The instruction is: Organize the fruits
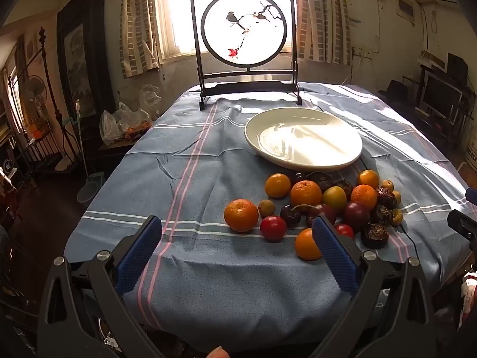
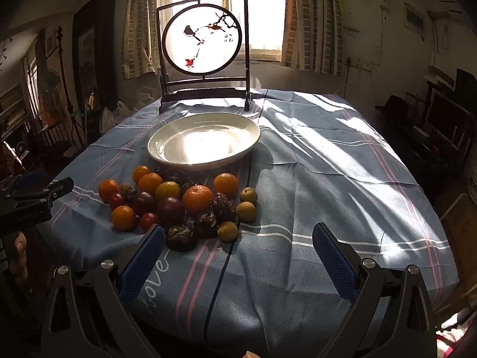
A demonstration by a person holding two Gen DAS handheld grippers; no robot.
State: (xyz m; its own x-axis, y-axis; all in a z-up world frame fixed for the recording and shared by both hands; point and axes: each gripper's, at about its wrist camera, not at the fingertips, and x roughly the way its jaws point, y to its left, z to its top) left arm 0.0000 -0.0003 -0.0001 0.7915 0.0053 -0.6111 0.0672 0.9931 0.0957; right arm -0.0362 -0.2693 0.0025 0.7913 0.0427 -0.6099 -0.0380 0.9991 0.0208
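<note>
hovering wide-jawed and holding nothing near the table's front edge, the left gripper [image 1: 237,232] and right gripper [image 2: 238,238] face the fruits [image 1: 325,205] heaped on the blue cloth [image 1: 193,173] just before the bare white plate [image 1: 304,140], likely their destination.

Left gripper [image 1: 237,232] low over near edge of blue striped tabletop [image 1: 184,185], blue-padded fingers [image 1: 140,256] spread wide, nothing between. Fruit pile [image 1: 322,205] ahead and right: oranges, red and dark plums, small yellow-green fruits, wrinkled dark ones; one orange [image 1: 307,244] partly behind right finger. Empty white plate [image 1: 304,138] just beyond pile, bird-painted framed screen [image 1: 244,28] upright at far edge.
</note>
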